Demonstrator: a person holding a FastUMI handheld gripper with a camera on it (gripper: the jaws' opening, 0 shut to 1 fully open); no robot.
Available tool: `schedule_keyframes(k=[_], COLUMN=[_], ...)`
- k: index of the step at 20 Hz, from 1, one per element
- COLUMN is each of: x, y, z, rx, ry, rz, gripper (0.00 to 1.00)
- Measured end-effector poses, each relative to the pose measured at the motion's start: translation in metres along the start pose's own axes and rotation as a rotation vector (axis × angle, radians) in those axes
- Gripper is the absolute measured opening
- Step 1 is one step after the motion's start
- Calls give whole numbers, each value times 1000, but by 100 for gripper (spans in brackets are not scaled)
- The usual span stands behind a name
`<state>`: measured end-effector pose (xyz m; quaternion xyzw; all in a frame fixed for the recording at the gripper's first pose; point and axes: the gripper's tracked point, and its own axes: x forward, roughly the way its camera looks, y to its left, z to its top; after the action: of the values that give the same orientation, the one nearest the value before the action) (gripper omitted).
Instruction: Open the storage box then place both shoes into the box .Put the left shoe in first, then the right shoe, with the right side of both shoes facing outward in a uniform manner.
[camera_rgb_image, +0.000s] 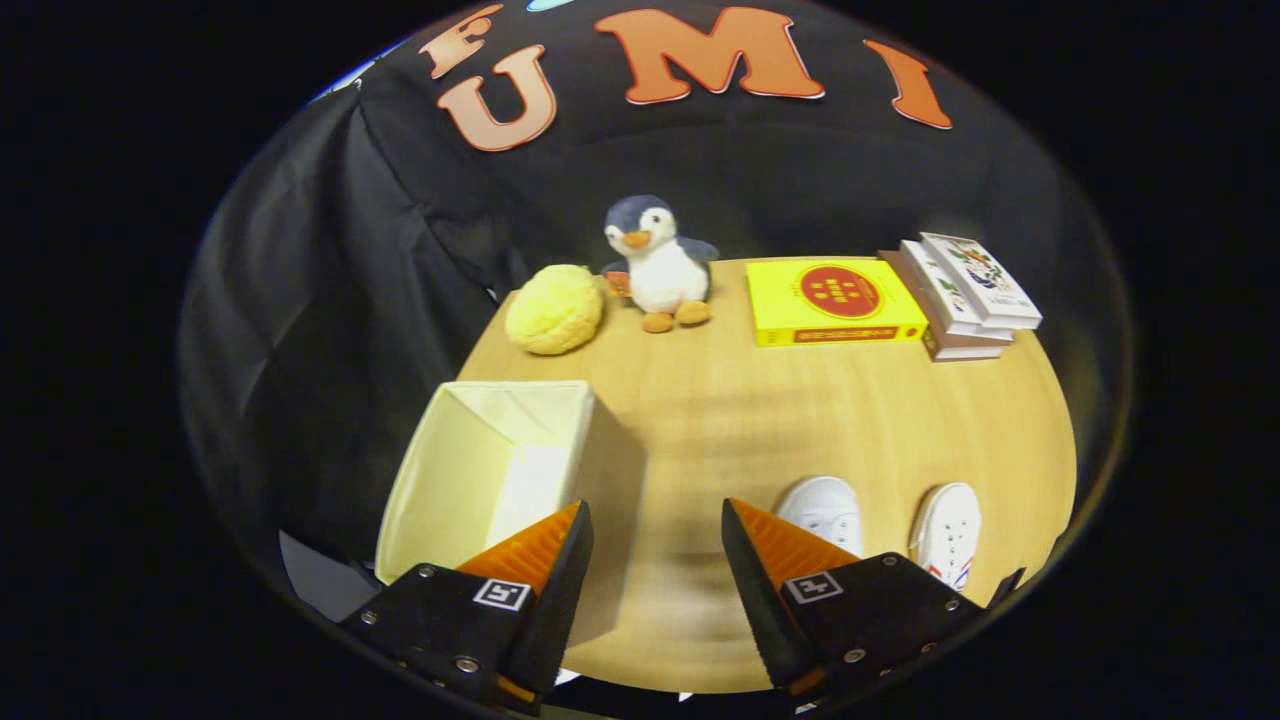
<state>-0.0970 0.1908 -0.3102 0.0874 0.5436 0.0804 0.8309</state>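
1. The storage box (497, 470) stands on the bench (760, 420) with its top open, a cream fabric cube with its inside walls showing; it lies at about ten o'clock from the gripper (657, 515), and its near wall is partly covered by the left finger.
2. Two white shoes sit on the bench at about two o'clock from the gripper, toes pointing away from it: the nearer shoe (824, 510) is just beyond the right finger and partly hidden by it, and the outer shoe (947, 525) lies just beside it to the right, apart from it.
3. The gripper hangs above the bench with its fingers spread wide apart, nothing between them but bare wood.
4. Farther off, at about twelve o'clock, a plush penguin (657, 262) sits upright at the far edge of the bench.
5. A yellow fluffy ball (553, 309) rests just to the penguin's left, at about eleven o'clock.
6. At one o'clock lies a flat yellow box (833, 300), and touching its right side is a stack of books (962, 295).
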Motion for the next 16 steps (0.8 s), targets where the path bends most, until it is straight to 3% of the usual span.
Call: schedule_keyframes(k=[7,13,16], x=[-6,9,24], y=[-101,-140,-140], z=[-84,-133,-152], rx=[-52,-126,-132], ry=[137,223,269], rz=[-152,-202,-169], gripper=[81,77,70])
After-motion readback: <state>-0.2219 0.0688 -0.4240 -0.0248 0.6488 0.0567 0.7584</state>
